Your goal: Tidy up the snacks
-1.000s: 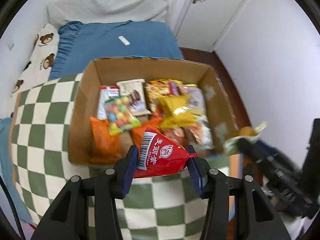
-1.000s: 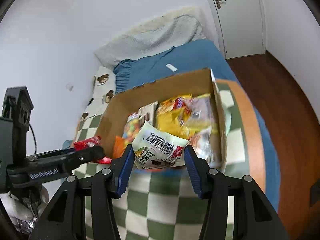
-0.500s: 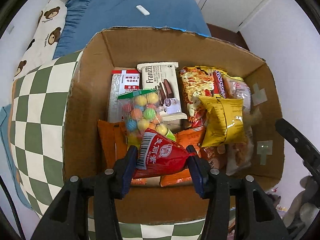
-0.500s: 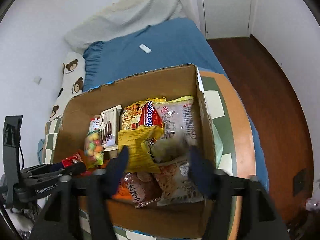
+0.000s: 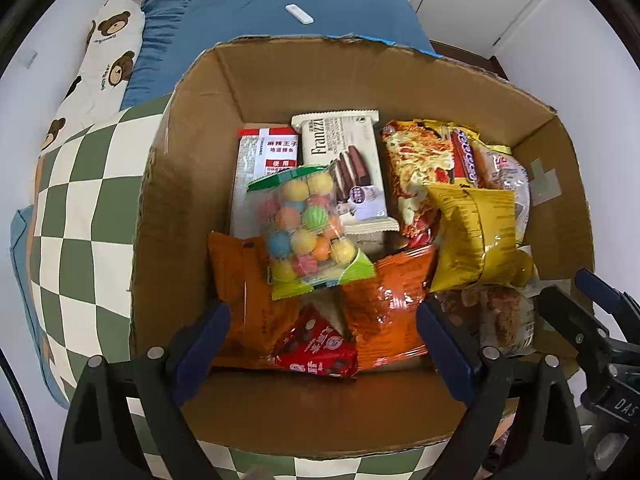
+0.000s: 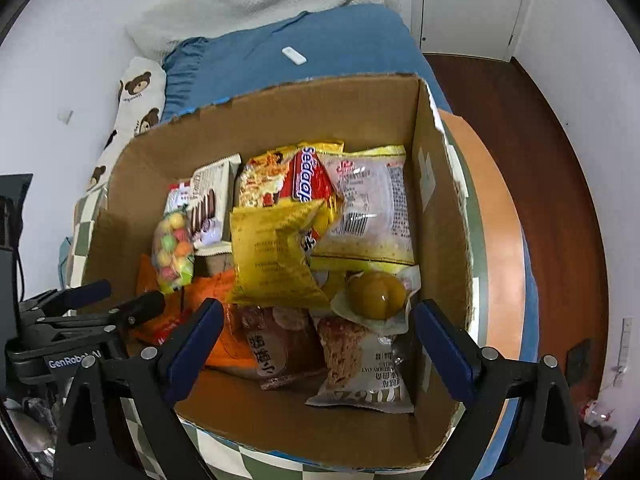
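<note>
Both packets released into cardboard box (image 5: 180,184).
Left gripper (image 5: 322,336) and right gripper (image 6: 316,332) had just opened wide, empty; red packet (image 5: 316,348) lay below, dropped for storage.

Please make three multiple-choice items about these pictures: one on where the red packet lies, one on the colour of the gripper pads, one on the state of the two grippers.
1. The red packet lies
A. on the blue bedding
B. in the cardboard box, near its front wall
C. on the wooden floor

2. The pads of the left hand-held gripper are
A. blue
B. white
C. yellow

3. Both grippers are
A. shut on packets
B. open, holding nothing
C. out of view

Key: 1 B, it rests among the snacks inside; 2 A, both pads show blue; 3 B, the right hand-held gripper and the left one stand wide, pressing nothing.
</note>
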Available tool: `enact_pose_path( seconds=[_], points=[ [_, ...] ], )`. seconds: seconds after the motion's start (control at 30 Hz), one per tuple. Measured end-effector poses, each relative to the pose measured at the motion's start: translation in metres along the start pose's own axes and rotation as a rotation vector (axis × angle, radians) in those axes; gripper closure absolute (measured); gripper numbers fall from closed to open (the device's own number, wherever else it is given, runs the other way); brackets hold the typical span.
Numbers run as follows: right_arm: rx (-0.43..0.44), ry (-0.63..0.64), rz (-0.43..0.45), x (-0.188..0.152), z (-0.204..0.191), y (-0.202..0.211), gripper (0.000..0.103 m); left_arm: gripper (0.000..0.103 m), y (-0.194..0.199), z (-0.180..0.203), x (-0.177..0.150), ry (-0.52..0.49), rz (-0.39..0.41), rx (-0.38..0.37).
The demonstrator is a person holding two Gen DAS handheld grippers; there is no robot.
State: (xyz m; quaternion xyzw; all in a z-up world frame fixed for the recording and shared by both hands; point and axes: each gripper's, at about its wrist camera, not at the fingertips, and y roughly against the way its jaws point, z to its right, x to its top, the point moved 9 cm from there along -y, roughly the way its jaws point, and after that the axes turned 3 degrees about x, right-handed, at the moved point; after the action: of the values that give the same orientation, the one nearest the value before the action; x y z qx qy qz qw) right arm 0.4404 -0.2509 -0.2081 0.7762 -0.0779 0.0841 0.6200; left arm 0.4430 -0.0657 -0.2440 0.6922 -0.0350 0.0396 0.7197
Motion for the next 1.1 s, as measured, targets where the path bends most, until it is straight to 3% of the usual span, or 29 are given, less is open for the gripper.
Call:
enact_pose_path(
  seconds=[0.23, 0.53, 0.87, 1.1],
  points=[
    [-0.026, 0.008, -0.023, -0.007, 0.0, -0.009, 0.005, 0.008, 0.004, -0.007, 0.0, 0.005, 0.027, 0.035],
    [-0.031, 0.025, 0.011, -0.01, -0.006, 0.008, 0.005, 0.008, 0.027, -0.006, -0.003, 0.001, 0.089, 0.043],
    [-0.026, 0.056, 0.119, -0.024, -0.019, 0.059, 0.003, 0.008, 0.087, -0.008, -0.027, -0.014, 0.247, 0.068],
    [-0.025, 0.073, 0.229, -0.048, -0.026, 0.117, 0.001, 0.008, 0.136, -0.013, -0.059, 0.007, 0.363, 0.065]
  ],
)
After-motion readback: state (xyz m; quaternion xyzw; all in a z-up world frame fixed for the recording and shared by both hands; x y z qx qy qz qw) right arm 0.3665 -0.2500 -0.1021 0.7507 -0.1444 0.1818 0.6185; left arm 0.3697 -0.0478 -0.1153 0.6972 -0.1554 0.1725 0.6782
